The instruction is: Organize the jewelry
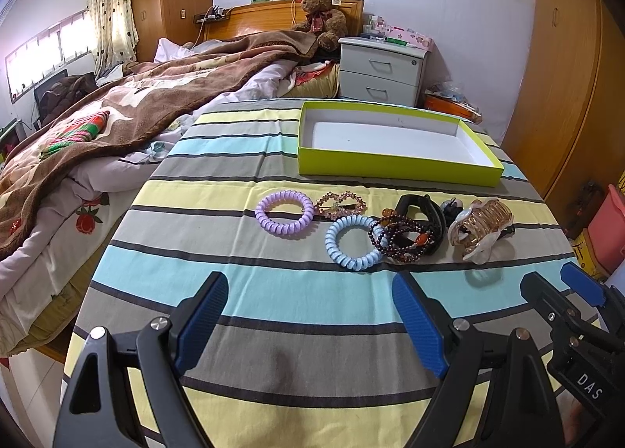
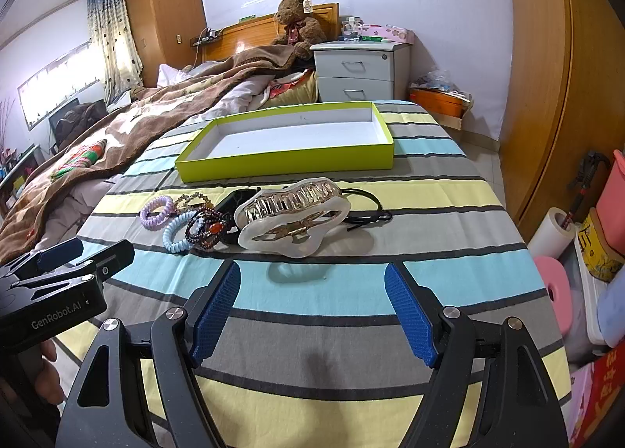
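While nothing is yet held, 2 hand-held grippers hover low over a table covered in a striped cloth of yellow, grey and pale blue. The left gripper has its blue-padded jaws spread wide and empty, aimed at a pale blue spiral hair tie. The right gripper is likewise spread and empty, facing a large white and gold claw hair clip.

Behind these lie a lilac spiral hair tie, a small beaded pink barrette and a dark beaded bracelet resting against the blue tie and a black clip. Further back sits a shallow lime-green cardboard tray with white lining, empty.

Risks, as a judgement: the bracelet overlaps the blue tie, so lifting 1 could drag the other. The springy coils may squirm from the pads. The bulky claw clip could tip or spring open if pinched off-centre. Both grippers sit near each other and might collide.
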A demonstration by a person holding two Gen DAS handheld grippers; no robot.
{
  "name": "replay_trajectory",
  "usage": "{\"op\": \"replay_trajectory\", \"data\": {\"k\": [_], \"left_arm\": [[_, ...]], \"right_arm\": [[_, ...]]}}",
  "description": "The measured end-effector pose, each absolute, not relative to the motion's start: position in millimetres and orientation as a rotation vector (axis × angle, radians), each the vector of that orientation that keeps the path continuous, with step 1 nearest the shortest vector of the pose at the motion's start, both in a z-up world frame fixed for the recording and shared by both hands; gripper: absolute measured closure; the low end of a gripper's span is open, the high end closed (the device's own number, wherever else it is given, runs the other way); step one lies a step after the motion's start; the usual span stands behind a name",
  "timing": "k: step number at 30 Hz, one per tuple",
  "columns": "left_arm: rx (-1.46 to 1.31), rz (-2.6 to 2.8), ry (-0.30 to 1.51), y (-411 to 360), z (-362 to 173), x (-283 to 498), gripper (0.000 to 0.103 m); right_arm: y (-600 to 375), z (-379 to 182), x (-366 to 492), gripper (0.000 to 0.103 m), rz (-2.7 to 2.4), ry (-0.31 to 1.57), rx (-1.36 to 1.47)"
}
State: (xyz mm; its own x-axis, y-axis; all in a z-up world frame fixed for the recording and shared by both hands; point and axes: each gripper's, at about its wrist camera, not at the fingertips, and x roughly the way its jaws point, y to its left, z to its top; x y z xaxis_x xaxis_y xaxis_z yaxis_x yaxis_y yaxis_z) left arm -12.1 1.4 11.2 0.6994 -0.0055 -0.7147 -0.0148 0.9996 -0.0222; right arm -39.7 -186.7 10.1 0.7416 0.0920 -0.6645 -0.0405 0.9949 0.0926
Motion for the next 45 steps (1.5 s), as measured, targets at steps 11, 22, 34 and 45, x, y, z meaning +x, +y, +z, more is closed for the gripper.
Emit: {"op": "replay_trajectory", "data": {"k": [11, 22, 34, 45], "left_arm": [[-0.028, 0.007, 0.798, 1.2, 12.4, -13.9, 0.016], [-0.027, 0.007, 0.8, 2.6, 11.5, -13.7, 0.016], [-0.03, 0.008, 0.799, 4.1, 11.5, -12.2, 0.016], [-0.036, -0.006, 0.814, 7.3, 9.4, -0.9, 0.016]], "right_arm": [[-187.2, 10.2, -40.0, 0.027, 0.073, 0.732, 0.076], [-189.2, 8.1, -38.3, 0.027, 0.075, 0.736, 0.078], [-188.7, 7.2, -34.7, 0.027, 0.093, 0.738, 0.09], [-194.2, 6.0, -16.5, 0.027, 0.143, 0.748, 0.198]]}}
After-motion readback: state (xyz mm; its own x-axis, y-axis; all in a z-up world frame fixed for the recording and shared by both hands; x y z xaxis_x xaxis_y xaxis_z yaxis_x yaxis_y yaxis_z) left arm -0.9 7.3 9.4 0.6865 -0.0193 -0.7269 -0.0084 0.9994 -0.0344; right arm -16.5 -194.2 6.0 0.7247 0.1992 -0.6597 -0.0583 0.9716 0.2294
